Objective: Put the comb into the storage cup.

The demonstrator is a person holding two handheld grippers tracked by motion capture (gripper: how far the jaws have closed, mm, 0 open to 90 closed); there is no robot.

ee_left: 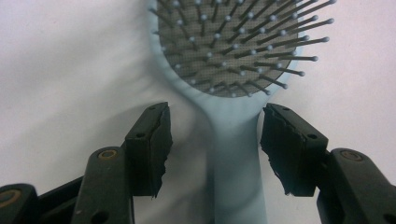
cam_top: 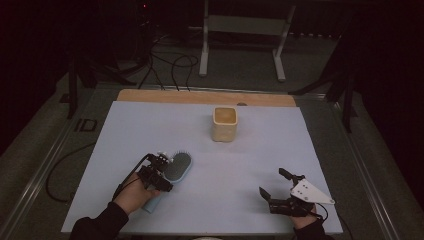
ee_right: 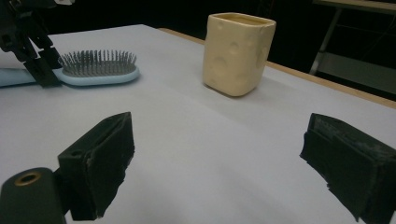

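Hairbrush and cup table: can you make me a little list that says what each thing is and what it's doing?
hairbrush: light blue, lying flat on the table with bristles up
cup: cream yellow, squarish, upright, standing apart beyond the brush
table cover: pale, smooth sheet
left tool: open, one jaw on each side of the brush handle, not squeezing it
right tool: open wide, holding nothing, near the table's front right
who holds the tools: a person's hands
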